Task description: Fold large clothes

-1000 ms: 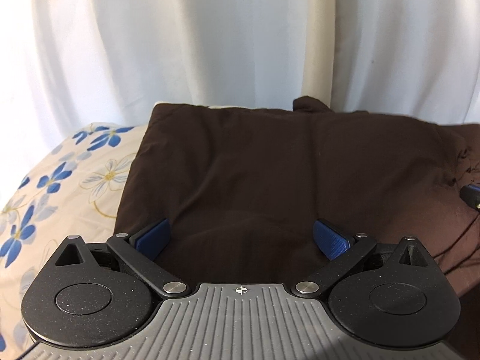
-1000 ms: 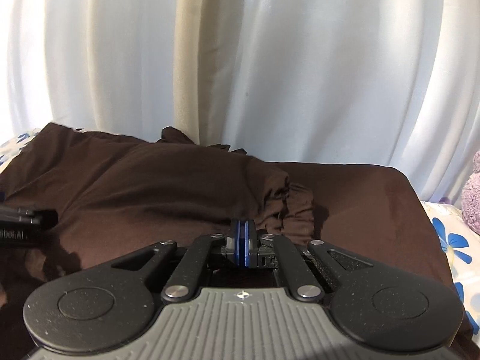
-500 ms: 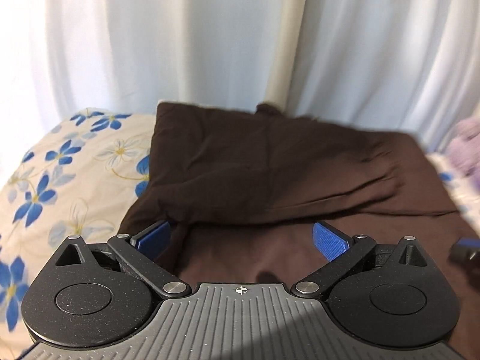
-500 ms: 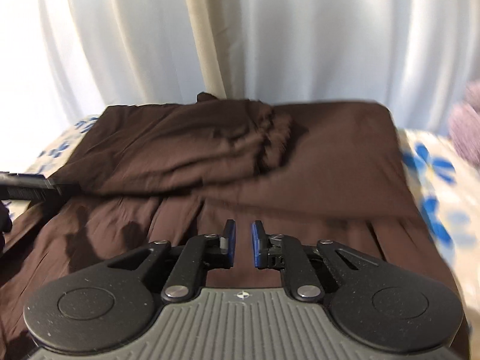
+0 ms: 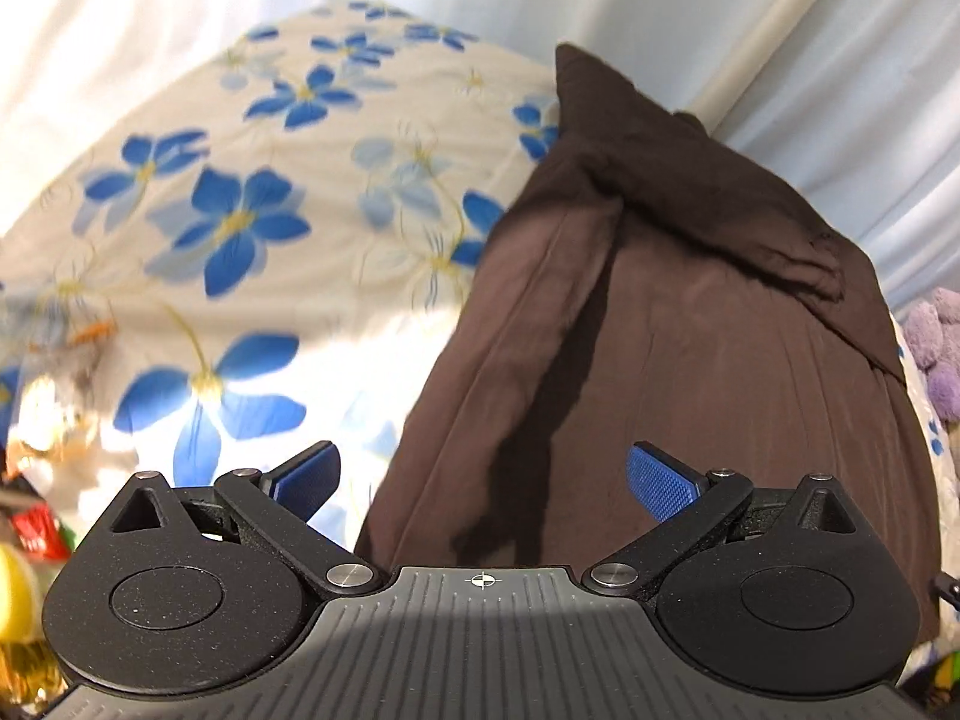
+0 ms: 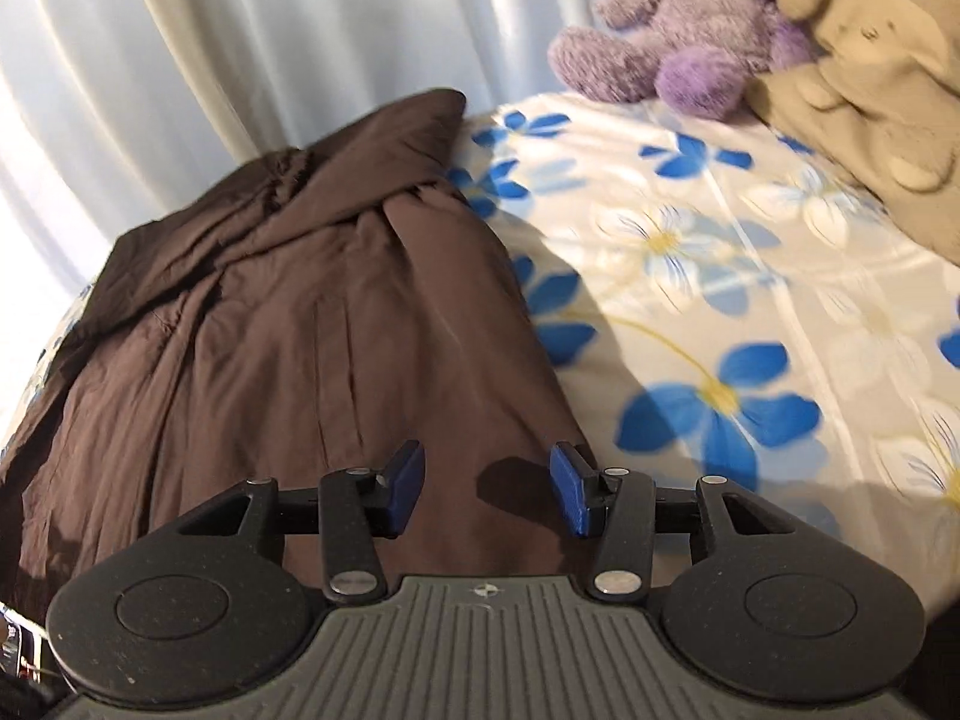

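Garment half-folded, both grippers empty above its near end

Fold status first: the brown garment (image 5: 690, 360) lies flat on the floral bedsheet (image 5: 240, 240), running as a long strip from the near edge up toward the white curtain (image 5: 720, 0) at about 12 o'clock. Its far end is doubled back on itself, so there's a thicker flap across the top, around 1 o'clock in the left wrist view and 10 to 11 o'clock in the right wrist view. My read is that's one fold done, with the long lower part left to deal with.

The left gripper (image 5: 480, 480) hangs over the garment's left edge with its blue pads spread wide. One pad is over bare sheet, the other over brown cloth, nothing pinched.

The right gripper (image 6: 487, 486) has just been opening its jaws, which now stand partly apart with only cloth showing below the gap. Nothing is between the pads. It sits over the garment's right edge, sheet visible just off at 3 o'clock.

Why there? One gripper per long edge looks like a setup for grabbing the two near corners together and carrying them up to the folded end, which keeps the strip square.

Off at 1 to 2 o'clock in the right wrist view, a purple plush bear (image 6: 678, 24) and a beige plush toy (image 6: 870, 78) sit well apart from the cloth, so they shouldn't get in the way.
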Demonstrator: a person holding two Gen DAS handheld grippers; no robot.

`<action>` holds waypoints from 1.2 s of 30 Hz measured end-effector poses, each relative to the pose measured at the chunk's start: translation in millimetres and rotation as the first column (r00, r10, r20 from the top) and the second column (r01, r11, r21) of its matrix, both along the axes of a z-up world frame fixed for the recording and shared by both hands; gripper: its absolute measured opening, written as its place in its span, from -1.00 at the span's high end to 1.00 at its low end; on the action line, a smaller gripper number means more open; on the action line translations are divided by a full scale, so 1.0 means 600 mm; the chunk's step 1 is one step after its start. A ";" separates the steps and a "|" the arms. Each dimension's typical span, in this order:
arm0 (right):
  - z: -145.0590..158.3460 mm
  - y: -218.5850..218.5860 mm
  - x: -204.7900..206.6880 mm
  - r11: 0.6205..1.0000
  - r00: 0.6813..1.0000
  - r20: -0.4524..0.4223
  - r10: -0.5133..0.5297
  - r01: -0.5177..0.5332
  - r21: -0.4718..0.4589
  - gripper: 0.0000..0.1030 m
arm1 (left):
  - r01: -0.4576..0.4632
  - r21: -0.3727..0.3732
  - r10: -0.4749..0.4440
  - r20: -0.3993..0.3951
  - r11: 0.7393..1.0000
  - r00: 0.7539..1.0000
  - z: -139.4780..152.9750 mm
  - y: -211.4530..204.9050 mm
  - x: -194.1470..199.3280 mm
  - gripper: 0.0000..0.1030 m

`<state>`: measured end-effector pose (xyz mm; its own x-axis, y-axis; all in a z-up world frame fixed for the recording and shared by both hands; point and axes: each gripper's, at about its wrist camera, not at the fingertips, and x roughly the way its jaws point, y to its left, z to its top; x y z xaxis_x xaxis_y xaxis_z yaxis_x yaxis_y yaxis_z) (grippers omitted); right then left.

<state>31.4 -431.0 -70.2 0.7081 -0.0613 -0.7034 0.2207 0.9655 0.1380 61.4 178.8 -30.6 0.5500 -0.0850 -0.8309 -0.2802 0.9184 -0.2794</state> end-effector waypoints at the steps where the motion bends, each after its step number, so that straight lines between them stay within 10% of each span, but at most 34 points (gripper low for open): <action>1: -0.001 -0.003 -0.005 1.000 1.000 -0.015 0.001 -0.001 -0.001 0.10 | 0.005 -0.006 -0.005 -0.015 1.000 1.000 -0.005 0.001 -0.004 -1.00; 12: -0.017 -0.037 -0.015 0.999 0.987 -0.152 -0.040 0.043 0.017 0.11 | 0.045 -0.074 -0.051 -0.083 0.996 0.995 -0.034 0.003 -0.023 -0.61; 17: -0.022 -0.054 -0.019 0.990 0.990 -0.141 -0.019 0.038 0.137 0.53 | 0.103 -0.027 -0.106 -0.126 0.994 0.986 -0.036 -0.006 -0.015 -0.20; 21: -0.027 -0.057 -0.009 0.984 0.988 -0.154 0.027 0.001 0.179 0.27 | 0.090 -0.023 -0.092 -0.143 0.996 0.985 -0.044 -0.005 -0.013 -0.12; 23: -0.031 -0.055 -0.003 0.982 0.986 -0.159 0.048 -0.018 0.186 0.22 | 0.086 -0.028 -0.089 -0.149 0.996 0.985 -0.045 -0.005 -0.013 0.23; 27: -0.018 -0.050 0.001 0.975 0.987 -0.125 0.099 -0.071 0.211 0.76 | 0.069 -0.099 -0.080 -0.119 0.993 0.990 -0.034 -0.008 -0.015 0.67; 36: 0.070 -0.023 0.033 0.910 0.978 0.113 0.173 -0.203 0.361 0.87 | 0.034 -0.243 0.001 0.143 0.970 0.990 0.088 -0.010 0.009 0.77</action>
